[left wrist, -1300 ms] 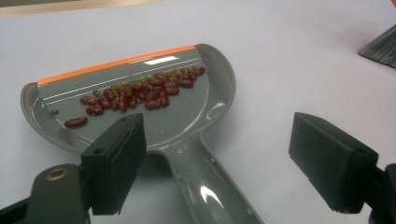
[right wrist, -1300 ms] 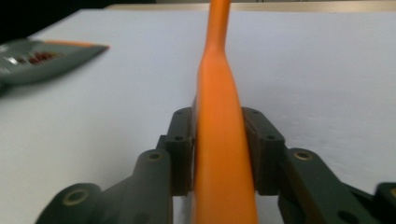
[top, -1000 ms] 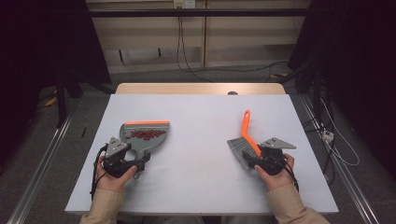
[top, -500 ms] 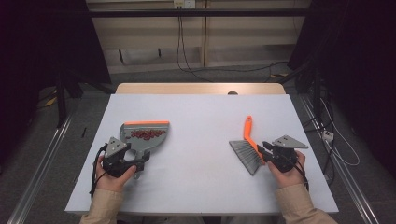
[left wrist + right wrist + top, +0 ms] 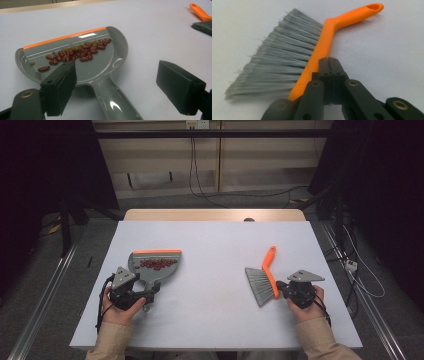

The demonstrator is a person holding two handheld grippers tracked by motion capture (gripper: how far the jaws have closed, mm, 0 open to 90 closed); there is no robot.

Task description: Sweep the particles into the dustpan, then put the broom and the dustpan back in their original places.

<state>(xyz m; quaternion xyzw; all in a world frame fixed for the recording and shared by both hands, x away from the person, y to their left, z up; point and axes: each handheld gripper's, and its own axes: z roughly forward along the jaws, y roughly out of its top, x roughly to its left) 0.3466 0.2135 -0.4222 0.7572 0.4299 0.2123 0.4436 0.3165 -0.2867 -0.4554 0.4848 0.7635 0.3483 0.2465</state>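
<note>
With beans already gathered in the dustpan (image 5: 155,265), the left hand-held gripper (image 5: 125,87) straddles its handle wide open, while the right hand-held gripper (image 5: 329,65), jaws pressed together and empty, rests at the brush's (image 5: 264,279) three o'clock on the bench (image 5: 215,320).

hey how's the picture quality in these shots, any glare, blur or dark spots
High view: the table is evenly lit, the room around it dark. Left gripper view: bright glare streaks on the dustpan, beans sharp, near pads soft. Right gripper view: brush bristle tips blur at the left edge, the closed right gripper slightly soft.
</note>
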